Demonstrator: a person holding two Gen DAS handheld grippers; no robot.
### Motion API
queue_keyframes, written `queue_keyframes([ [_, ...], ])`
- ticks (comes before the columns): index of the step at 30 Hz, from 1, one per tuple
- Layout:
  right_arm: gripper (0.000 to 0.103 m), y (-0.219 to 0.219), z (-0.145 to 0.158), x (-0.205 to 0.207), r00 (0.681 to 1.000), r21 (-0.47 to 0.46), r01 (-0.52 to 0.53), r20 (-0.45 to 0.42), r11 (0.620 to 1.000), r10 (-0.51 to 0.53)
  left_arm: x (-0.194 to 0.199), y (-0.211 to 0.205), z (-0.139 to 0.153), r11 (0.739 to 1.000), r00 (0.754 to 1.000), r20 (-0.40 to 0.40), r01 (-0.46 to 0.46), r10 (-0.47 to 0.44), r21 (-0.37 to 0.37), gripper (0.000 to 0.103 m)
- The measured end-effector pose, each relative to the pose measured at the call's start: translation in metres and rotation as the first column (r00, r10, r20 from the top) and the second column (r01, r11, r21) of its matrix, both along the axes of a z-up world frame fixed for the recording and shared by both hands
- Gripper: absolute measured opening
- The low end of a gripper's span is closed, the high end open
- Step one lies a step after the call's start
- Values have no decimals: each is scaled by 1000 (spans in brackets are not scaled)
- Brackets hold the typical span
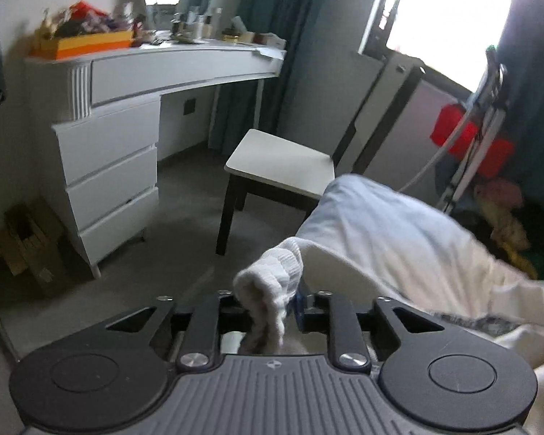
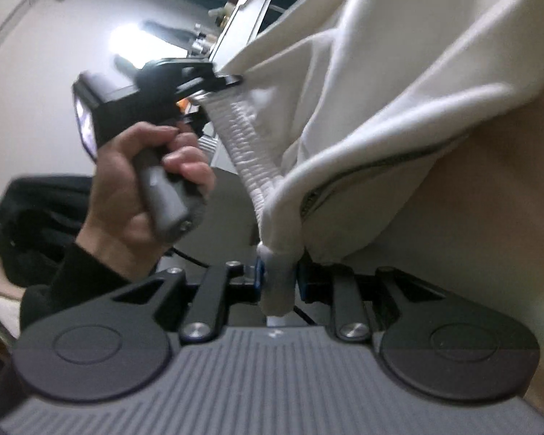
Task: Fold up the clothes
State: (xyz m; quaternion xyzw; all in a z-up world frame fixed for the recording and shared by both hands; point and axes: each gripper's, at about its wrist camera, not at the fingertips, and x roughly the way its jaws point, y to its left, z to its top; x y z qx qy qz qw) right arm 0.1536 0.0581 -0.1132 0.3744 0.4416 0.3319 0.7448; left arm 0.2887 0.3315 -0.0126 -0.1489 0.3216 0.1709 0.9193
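Ribbed hem [image 2: 252, 152] of white garment [image 2: 399, 83] stretching in air between both claws: right claw [image 2: 277, 282] clenching one end, left claw [image 1: 272, 311] gripping other. Risk: bulk sagging, hem slipping from shallow pinch, fold going crooked.

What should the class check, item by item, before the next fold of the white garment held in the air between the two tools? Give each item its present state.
1. Left tool shut on the ribbed hem of the white garment: ok.
2. Right tool shut on the hem too: ok.
3. Hem band pulled straight between the two tools: ok, seen in the right wrist view.
4. Body of the garment hanging smooth: not ok, it bunches in folds.
5. A flat surface ready below for laying it down: cannot tell.
6. The hand gripping the left tool's handle firmly: ok.
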Motion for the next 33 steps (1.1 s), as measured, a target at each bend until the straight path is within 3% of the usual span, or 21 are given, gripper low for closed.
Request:
queue_keyframes([
  [2,30,-1,7,-2,1000,-32,-20,17,999,21,-4,-3,2,1000,1000,-4,9,-9,12,49],
  [3,34,-2,11,-3,999,-49,-30,25,998,32,-8,-6,6,1000,1000,-2,7,-7,16,63],
  [5,69,-3,18,-5,998,-82,-50,41,995,53,-23,-13,13,1000,1000,27,9,-9,28,74],
  [7,88,-14,28,-13,996,-108,-37,79,993,46,-42,-26,21,999,998,61,21,-23,32,82],
  [13,87,-83,79,-39,956,-224,88,294,971,-19,-102,-97,47,993,988,111,101,-107,60,84],
  [20,87,-178,116,-88,807,-342,339,584,876,-85,-141,-203,75,948,942,137,287,-305,136,88],
  [24,87,-234,112,-104,742,-405,456,664,792,-87,-134,-255,68,915,913,111,374,-392,154,88],
  [28,87,-277,89,-101,740,-441,516,662,734,-121,-114,-293,47,898,899,82,416,-430,145,88],
  [30,87,-296,77,-96,757,-428,517,633,741,-162,-95,-305,32,904,904,71,411,-421,121,88],
  [33,87,-311,60,-86,756,-394,549,611,737,-236,-60,-318,10,926,925,56,372,-376,70,88],
])
